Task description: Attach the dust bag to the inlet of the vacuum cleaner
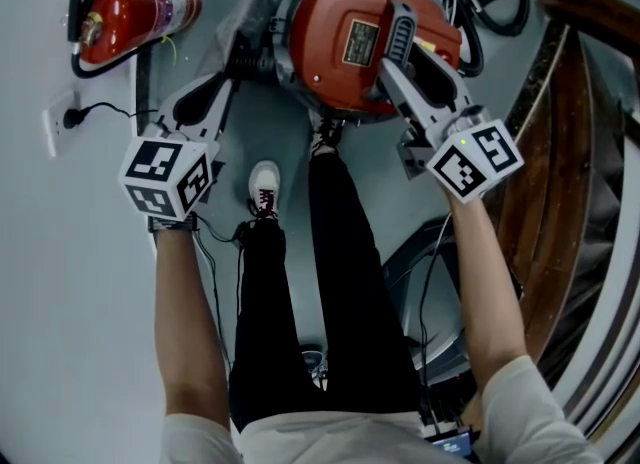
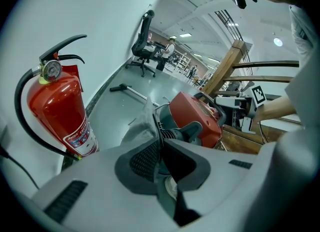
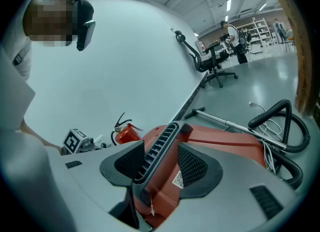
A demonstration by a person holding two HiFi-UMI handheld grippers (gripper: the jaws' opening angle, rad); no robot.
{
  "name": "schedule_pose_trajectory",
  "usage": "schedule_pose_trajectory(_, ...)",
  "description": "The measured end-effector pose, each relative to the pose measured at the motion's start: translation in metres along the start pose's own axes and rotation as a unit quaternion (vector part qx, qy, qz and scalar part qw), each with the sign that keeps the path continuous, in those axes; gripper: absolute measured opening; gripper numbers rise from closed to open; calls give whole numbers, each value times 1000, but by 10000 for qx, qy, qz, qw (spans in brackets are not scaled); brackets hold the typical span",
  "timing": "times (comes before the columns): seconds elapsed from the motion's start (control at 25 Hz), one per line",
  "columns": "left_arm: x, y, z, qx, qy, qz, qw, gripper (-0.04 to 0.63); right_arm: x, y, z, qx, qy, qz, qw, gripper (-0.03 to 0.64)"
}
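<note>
The left gripper's [image 2: 159,148] jaws are drawn nearly together, pinched on a thin edge of the dust bag [image 2: 142,123]. The bag is held just ahead of them, against the vacuum cleaner [image 2: 192,113]. The right gripper's [image 3: 159,158] jaws are clamped on the cleaner's ribbed handle [image 3: 162,138].

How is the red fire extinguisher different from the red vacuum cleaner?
The fire extinguisher is tall and thin; the vacuum cleaner is wide and squat. The fire extinguisher stands alone by the wall; the right hand-held gripper grips the vacuum cleaner's handle. Both are red and on the floor.
</note>
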State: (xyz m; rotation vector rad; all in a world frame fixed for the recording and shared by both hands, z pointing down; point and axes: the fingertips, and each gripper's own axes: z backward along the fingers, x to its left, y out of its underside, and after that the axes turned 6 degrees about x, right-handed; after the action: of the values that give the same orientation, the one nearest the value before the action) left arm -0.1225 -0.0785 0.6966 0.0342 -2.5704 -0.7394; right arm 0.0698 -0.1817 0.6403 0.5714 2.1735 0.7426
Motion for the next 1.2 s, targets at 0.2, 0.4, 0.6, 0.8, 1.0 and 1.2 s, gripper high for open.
schedule_pose_trajectory(0.2, 0, 0, 0, -14, 42, 12, 10000, 29, 0, 1, 0, 20, -32, -5, 10000, 219)
schedule_pose_trajectory(0.4, -2, 0, 0, -19, 53, 30, 10000, 29, 1, -1, 0, -1, -1, 55, 10000, 219)
schedule_pose_trajectory(0.6, -5, 0, -1, -6, 78, 30, 10000, 30, 1, -2, 0, -2, 7, 94, 10000, 218)
schedule_pose_trajectory(0.8, -11, 0, -3, -18, 98, 57, 9999, 34, 0, 0, 0, -23, -2, 33, 10000, 218)
schedule_pose_trajectory(1.0, -11, 1, -2, -44, 46, 193, 9998, 34, 1, 0, 0, -30, 11, 53, 10000, 218)
schedule_pose_trajectory(1.2, -13, 3, -3, -64, 8, 272, 9996, 35, 1, 0, 0, -41, 15, 75, 10000, 218)
